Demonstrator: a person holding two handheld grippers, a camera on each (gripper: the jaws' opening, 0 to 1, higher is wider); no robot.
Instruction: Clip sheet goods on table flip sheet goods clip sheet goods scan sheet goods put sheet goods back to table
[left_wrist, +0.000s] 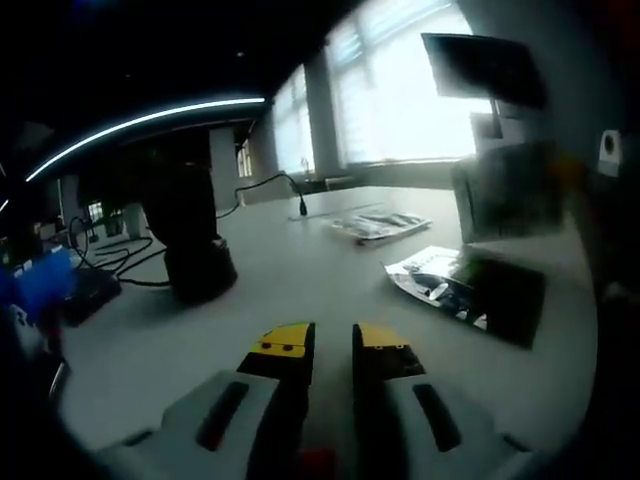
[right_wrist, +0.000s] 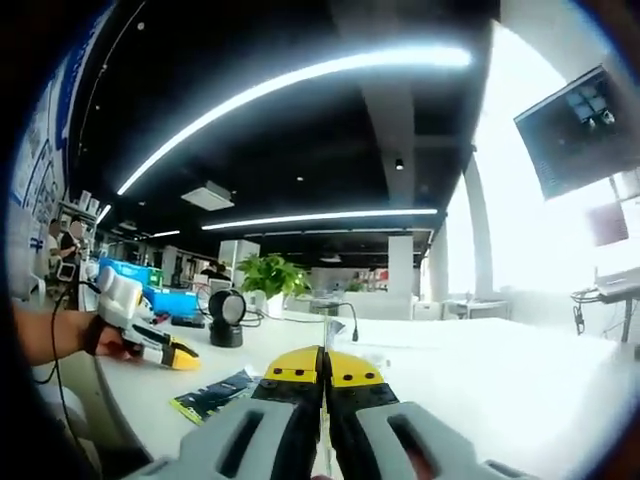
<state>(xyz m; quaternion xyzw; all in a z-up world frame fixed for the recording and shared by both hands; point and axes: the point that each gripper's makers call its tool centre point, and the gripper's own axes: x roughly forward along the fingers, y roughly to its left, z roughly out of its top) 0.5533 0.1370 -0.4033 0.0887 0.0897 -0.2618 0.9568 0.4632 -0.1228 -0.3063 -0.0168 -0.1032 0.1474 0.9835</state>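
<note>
A glossy printed sheet packet (left_wrist: 437, 283) lies flat on the pale table (left_wrist: 300, 280), right of and beyond my left gripper (left_wrist: 333, 345). That gripper's yellow-tipped jaws stand a narrow gap apart with nothing between them. A second flat packet (left_wrist: 380, 225) lies farther back. In the right gripper view, my right gripper (right_wrist: 323, 368) has its jaws pressed together, and I see nothing held in them. A dark packet with green print (right_wrist: 215, 392) lies on the table to its left. Beyond it a hand holds the left gripper (right_wrist: 165, 349) low over the table.
A black round-based device (left_wrist: 195, 255) stands on the table at the left, with cables (left_wrist: 120, 255) trailing behind it. A wall screen (left_wrist: 480, 65) hangs at the upper right. Bright windows (left_wrist: 410, 90) are behind. A potted plant (right_wrist: 272, 275) stands at the far table edge.
</note>
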